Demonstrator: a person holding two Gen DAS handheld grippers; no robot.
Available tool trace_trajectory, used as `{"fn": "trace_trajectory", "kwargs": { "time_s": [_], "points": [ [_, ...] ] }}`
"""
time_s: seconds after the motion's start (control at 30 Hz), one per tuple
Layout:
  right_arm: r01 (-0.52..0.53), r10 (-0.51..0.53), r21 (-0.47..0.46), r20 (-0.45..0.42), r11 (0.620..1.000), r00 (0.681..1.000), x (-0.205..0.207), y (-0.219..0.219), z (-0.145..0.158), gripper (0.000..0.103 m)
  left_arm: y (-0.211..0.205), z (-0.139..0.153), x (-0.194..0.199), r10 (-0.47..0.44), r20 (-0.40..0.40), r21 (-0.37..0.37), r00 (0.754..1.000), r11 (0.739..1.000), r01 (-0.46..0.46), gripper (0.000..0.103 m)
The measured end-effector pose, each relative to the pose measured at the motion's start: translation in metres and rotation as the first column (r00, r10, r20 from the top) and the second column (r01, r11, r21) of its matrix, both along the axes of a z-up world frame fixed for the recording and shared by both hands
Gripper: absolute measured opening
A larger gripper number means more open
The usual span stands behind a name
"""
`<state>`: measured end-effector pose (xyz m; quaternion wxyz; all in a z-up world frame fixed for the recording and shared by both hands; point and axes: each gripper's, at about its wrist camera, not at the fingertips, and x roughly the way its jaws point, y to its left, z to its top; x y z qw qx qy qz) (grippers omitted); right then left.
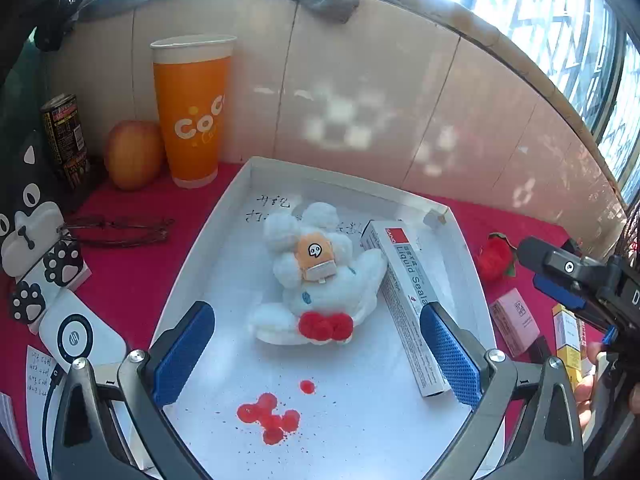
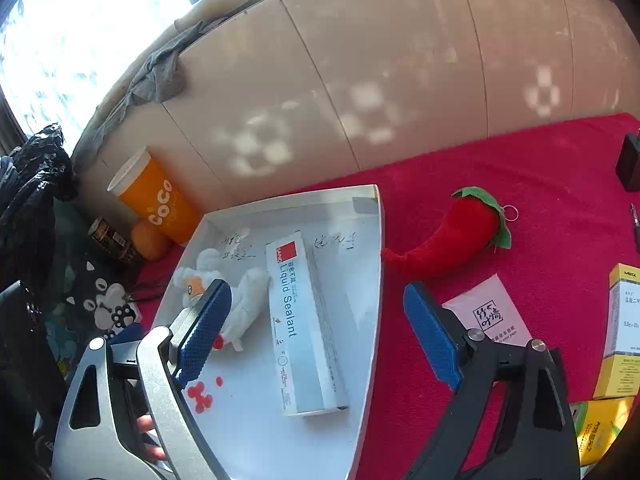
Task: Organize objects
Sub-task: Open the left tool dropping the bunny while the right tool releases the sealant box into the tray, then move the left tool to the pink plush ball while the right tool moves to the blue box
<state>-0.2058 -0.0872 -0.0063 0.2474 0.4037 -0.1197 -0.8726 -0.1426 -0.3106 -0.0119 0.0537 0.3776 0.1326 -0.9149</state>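
A white tray (image 1: 360, 432) lies on the red cloth. In it are a white plush toy (image 1: 340, 292) with red pompoms and a long grey "Liquid Sealant" box (image 1: 404, 292). My left gripper (image 1: 316, 354) hovers over the tray's near part, open, with nothing between its pads; the plush lies just beyond them. At the right edge of this view my right gripper (image 1: 540, 272) points in over the cloth. In the right wrist view my right gripper (image 2: 318, 332) is open above the tray (image 2: 352, 280), its pads clear of the sealant box (image 2: 304, 320) and of the plush (image 2: 248, 300).
A red plush chili (image 2: 452, 236), a pink box (image 2: 488, 312) and a yellow-white box (image 2: 622, 332) lie right of the tray. An orange cup (image 1: 192, 112), an apple (image 1: 132, 154), a can (image 1: 66, 136) and glasses (image 1: 120, 230) stand left. Red stains (image 1: 272, 418) mark the tray.
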Motion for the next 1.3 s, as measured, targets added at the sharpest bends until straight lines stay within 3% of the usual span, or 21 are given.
{"fn": "trace_trajectory", "kwargs": {
  "time_s": [0.2,0.33,0.43,0.63,0.83,0.97,1.07,1.2,1.27,1.3],
  "points": [
    [0.035,-0.039,-0.086,-0.053,0.996,0.998,0.03,0.066,0.027,0.089,0.027,-0.027,0.005,0.003,-0.036,-0.067,0.999,0.998,-0.006,0.103],
    [0.091,-0.101,-0.117,-0.088,0.989,0.991,0.047,0.119,0.04,0.089,0.033,-0.028,-0.001,0.001,-0.066,-0.001,0.998,1.0,-0.002,0.103],
    [0.14,-0.154,-0.119,-0.118,0.983,0.981,0.058,0.158,0.045,0.089,0.049,-0.023,-0.008,-0.014,-0.102,-0.006,0.995,1.0,0.014,0.103],
    [0.264,-0.282,-0.131,-0.151,0.956,0.947,0.08,0.231,0.055,0.089,0.085,-0.023,-0.029,-0.057,-0.102,0.019,0.993,0.998,0.059,0.103],
    [0.333,-0.329,-0.037,-0.287,0.942,0.9,0.111,0.272,0.069,0.089,0.117,0.005,-0.01,-0.095,-0.187,0.054,0.978,0.993,0.107,0.103],
    [0.381,-0.369,-0.019,-0.295,0.924,0.881,0.116,0.303,0.065,0.103,0.145,0.027,0.01,-0.192,-0.273,0.036,0.943,0.977,0.21,0.103],
    [0.413,-0.41,-0.047,-0.259,0.91,0.875,0.116,0.329,0.059,0.103,0.17,0.034,0.023,-0.279,-0.307,0.014,0.91,0.955,0.298,0.103],
    [0.44,-0.444,-0.062,-0.17,0.896,0.88,0.116,0.355,0.044,0.103,0.201,0.024,0.033,-0.416,-0.234,0.015,0.879,0.902,0.431,0.103],
    [0.439,-0.441,-0.046,-0.156,0.897,0.884,0.122,0.361,0.035,0.103,0.217,0.017,0.042,-0.5,-0.218,0.02,0.838,0.856,0.516,0.103],
    [0.444,-0.444,-0.035,-0.159,0.895,0.882,0.127,0.363,0.031,0.103,0.229,0.014,0.047,-0.559,-0.205,0.02,0.803,0.818,0.574,0.103]
  ]
}}
